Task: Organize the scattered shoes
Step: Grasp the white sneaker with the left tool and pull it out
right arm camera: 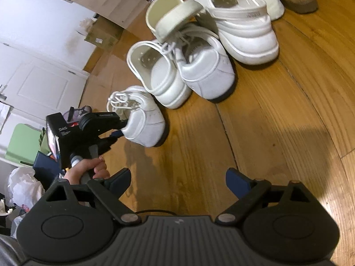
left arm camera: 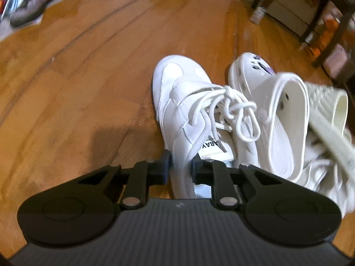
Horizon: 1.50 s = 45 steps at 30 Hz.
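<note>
**Sneaker held at heel collar**

Left gripper (left arm camera: 180,166) is clamped on the white sneaker (left arm camera: 184,102) at its heel, sole near the floor (left arm camera: 77,88). Right gripper (right arm camera: 178,182) hangs spread, empty. Beyond lies the shoe pile (right arm camera: 199,44). Likely step: carrying or placing; pair it beside its mate.

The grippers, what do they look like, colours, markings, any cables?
Both are matte black plastic. Each has a ribbed dark grey body with a small pale logo, two round black discs at the sides, and linkage bars with silver pivot pins. The right gripper has blue finger pads and a thin black cable behind. The left gripper carries white "DAS" lettering on a boxy block, seen from the right wrist view.
</note>
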{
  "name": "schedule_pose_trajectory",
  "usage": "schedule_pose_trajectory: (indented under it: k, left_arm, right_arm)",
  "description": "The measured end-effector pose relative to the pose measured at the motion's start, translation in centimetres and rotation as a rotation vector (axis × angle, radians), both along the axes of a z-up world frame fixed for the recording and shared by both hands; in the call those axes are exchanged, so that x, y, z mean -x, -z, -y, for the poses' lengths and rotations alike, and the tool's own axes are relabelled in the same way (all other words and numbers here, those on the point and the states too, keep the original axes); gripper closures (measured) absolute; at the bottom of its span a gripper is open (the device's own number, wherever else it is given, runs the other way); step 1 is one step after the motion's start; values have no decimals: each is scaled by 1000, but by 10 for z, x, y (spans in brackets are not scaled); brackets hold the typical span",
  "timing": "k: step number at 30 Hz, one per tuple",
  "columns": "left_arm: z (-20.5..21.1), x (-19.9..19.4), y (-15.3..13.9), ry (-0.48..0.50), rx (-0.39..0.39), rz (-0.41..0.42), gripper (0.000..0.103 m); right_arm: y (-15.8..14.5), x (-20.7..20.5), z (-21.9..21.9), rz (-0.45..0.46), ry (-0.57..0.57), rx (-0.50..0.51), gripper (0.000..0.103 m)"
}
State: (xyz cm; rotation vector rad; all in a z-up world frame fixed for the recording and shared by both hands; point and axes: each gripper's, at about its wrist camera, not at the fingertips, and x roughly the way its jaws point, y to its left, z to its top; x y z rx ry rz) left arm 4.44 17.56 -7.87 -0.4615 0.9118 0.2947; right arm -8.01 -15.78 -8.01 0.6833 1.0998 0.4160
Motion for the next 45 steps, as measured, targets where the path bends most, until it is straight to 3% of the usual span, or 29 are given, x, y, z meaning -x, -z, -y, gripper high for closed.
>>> schedule_pose_trajectory:
  k: [3,11,20,28,33,39,45]
  left_arm:
    - [5,1,1,20,-46,-1,85]
    - [2,1,3,48,-64,37,86]
    - [-1,15,-3,45,33,22,87]
    - [19,51,-21,92,48,-5,87]
    - [26,76,-25,88,119,-41,87]
    - [45,95,-36,149,118,-91,87]
    - [64,103,-31,186,191,-124,86]
  right_arm:
    - [7,-5,1,-27,-3,10,10]
    - [14,-6,0,-52,8,3,9]
    - [14,-7,1,-69,1,-12,9]
    - [13,-1,10,-81,-9,17,9]
    - [13,3,14,-88,-18,27,9]
    - [13,9,17,-96,-30,40,9]
    - [13,23,13,-130,-41,28,9]
